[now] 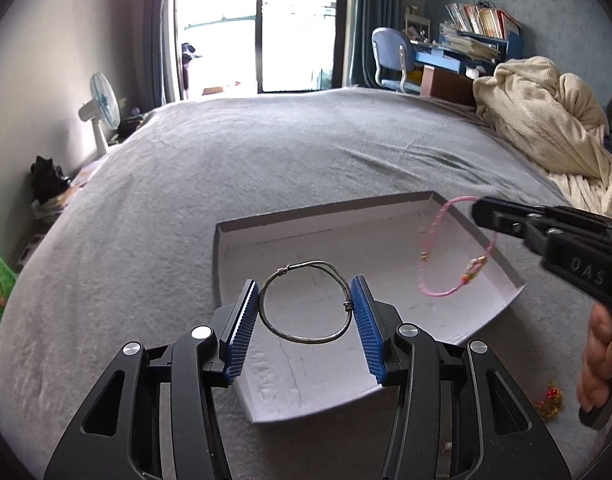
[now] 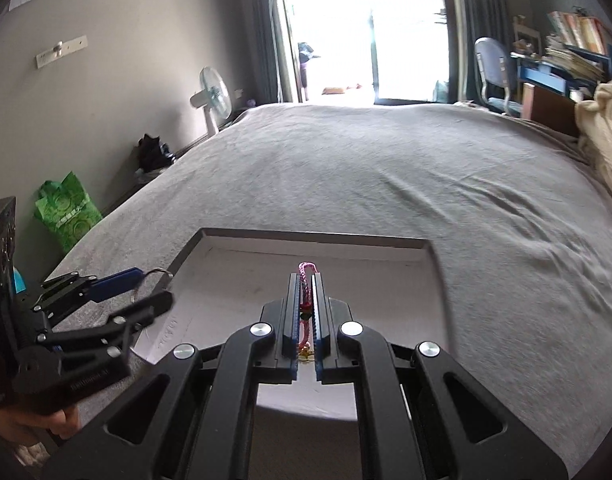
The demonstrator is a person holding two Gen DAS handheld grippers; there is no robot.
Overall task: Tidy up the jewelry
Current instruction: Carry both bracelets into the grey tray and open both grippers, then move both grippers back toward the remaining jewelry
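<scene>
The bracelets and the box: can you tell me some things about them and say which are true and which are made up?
1. The left gripper holds a silver bangle. True.
2. The right gripper is wide open and holds nothing. False: it is shut on a pink bracelet.
3. The white box sits on the grey bed cover. True.
4. The pink bracelet lies flat in the box. False: it dangles in the air above it.
</scene>
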